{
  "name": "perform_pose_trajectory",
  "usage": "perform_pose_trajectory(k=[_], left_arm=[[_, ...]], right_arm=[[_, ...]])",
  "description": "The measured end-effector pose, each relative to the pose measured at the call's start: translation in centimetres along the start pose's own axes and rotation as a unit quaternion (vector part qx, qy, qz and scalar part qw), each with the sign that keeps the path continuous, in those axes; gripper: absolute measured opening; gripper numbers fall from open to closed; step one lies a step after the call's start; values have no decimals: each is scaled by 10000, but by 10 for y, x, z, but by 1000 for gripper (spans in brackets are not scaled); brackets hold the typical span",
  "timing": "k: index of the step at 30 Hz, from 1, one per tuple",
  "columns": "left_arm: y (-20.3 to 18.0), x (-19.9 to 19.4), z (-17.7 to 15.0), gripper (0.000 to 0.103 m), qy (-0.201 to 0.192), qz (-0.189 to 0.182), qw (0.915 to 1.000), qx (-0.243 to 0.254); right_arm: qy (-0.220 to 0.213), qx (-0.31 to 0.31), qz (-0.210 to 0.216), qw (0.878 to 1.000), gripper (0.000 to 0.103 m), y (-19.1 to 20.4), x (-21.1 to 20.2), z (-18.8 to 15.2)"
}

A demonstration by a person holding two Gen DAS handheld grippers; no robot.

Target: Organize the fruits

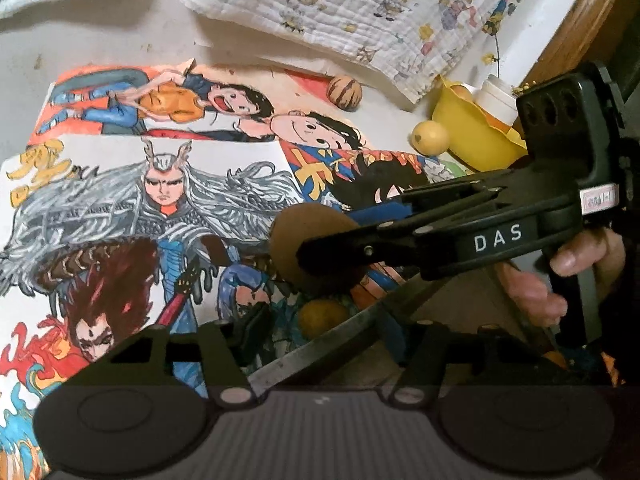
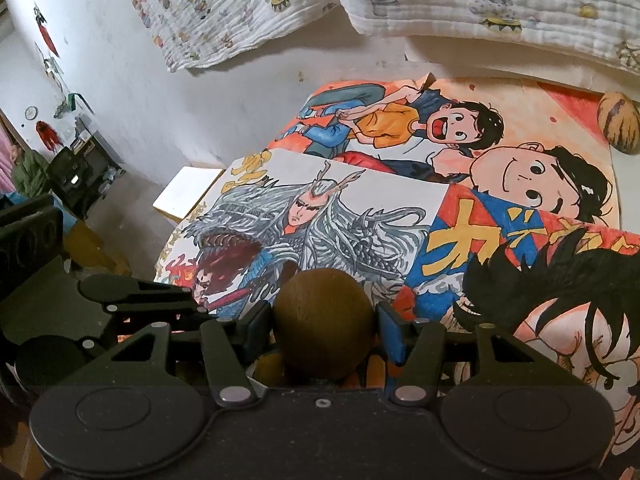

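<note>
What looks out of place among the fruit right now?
Two fruits lie loose on the table: a striped round fruit by the hanging cloth and a yellow fruit just outside the yellow bowl. Nothing looks spilled or damaged.

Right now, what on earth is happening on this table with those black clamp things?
A person is sorting fruit with two handheld grippers. The right gripper is clamped on a brown kiwi above the cartoon drawings. The left gripper's own jaws hang around a yellow-orange fruit; contact is unclear. A yellow bowl waits nearby, with more fruit loose beside it.
</note>
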State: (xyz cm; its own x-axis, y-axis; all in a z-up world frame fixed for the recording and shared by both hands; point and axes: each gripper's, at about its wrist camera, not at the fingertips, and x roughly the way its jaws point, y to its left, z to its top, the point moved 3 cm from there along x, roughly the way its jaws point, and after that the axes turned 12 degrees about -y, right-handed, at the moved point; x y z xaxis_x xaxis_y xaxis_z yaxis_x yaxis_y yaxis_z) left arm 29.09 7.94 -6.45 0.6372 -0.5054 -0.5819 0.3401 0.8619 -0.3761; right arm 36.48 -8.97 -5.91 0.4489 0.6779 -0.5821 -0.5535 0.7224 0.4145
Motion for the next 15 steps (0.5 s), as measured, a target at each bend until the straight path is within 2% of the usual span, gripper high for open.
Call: perform_pose_trajectory(k=[8,15], left_arm=[[10,7,11,52,388,65,9981,-465],[19,14,20,47,812,59,9937,-769]], right_arm=[[-105,83,8,9999,58,-4,2,3],[-171,162,-6,9997,58,-9,4,6]])
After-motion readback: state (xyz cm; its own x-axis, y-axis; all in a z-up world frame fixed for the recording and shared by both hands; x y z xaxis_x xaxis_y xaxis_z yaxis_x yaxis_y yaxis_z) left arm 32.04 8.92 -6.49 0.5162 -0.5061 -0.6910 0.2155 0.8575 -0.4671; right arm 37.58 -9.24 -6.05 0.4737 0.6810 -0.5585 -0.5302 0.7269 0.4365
